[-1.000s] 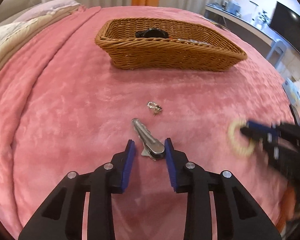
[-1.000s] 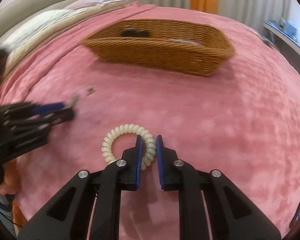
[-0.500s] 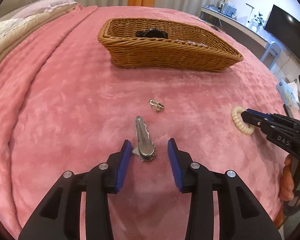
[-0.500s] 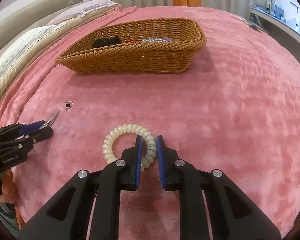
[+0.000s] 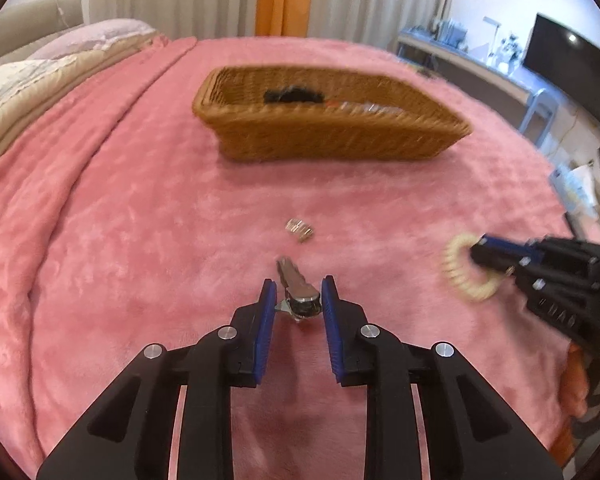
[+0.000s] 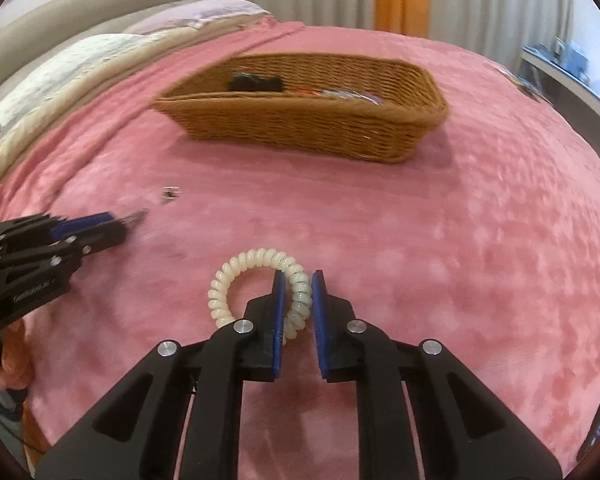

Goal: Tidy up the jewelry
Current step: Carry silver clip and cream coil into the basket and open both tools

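A silver hair clip (image 5: 298, 294) sits between the pads of my left gripper (image 5: 297, 294), which is shut on its wide end just above the pink blanket. A small silver piece (image 5: 299, 229) lies beyond it. My right gripper (image 6: 297, 290) is shut on a cream spiral bracelet (image 6: 256, 284); the bracelet also shows in the left wrist view (image 5: 462, 270). A wicker basket (image 5: 324, 136) stands further back, also in the right wrist view (image 6: 312, 120), with a black item (image 5: 294, 95) and beaded pieces inside.
The pink blanket (image 5: 120, 220) covers the bed. Pillows (image 6: 100, 56) lie at the left. A desk with a monitor (image 5: 564, 56) stands at the far right. Curtains hang behind.
My left gripper has narrowed around the hair clip's wide end and now grips it. The right gripper holds the bracelet as before and has shifted slightly.
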Motion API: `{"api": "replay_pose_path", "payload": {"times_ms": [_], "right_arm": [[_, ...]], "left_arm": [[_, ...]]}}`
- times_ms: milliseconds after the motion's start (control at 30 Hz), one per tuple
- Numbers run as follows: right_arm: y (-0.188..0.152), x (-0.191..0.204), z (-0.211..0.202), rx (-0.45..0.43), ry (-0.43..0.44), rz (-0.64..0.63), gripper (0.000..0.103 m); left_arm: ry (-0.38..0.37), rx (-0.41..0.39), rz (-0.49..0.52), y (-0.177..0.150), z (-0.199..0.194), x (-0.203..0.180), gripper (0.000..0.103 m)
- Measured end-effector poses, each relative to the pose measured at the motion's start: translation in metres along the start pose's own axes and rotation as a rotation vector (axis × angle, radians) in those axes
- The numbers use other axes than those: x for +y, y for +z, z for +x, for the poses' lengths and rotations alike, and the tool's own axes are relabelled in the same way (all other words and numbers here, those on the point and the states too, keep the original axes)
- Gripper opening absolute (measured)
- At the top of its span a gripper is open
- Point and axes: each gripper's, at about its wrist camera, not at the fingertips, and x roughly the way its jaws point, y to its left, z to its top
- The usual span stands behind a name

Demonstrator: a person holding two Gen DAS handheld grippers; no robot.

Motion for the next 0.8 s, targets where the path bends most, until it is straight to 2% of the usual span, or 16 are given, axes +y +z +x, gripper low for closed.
{"api": "replay_pose_path", "payload": {"times_ms": [167, 367, 500, 633, 800], "right_arm": [[0.014, 0.002, -0.026, -0.055, 0.059, 0.008, 0.010], [0.051, -0.006, -0.059, -0.182, 0.050, 0.016, 0.010], [0.085, -0.017, -0.073, -0.267, 0.031, 0.024, 0.010], [0.116, -0.031, -0.073, -0.316, 0.033, 0.046, 0.010], [0.155, -0.055, -0.048, -0.307, 0.082, 0.109, 0.010]], "left_arm": [[-0.037, -0.109, 0.030, 0.012, -0.026, -0.013, 0.022], [-0.073, -0.218, 0.056, 0.038, -0.050, -0.025, 0.022], [-0.089, -0.290, 0.063, 0.070, -0.059, -0.029, 0.022], [-0.102, -0.346, 0.064, 0.111, -0.055, -0.032, 0.022], [-0.128, -0.376, 0.029, 0.150, -0.029, -0.034, 0.022]]}}
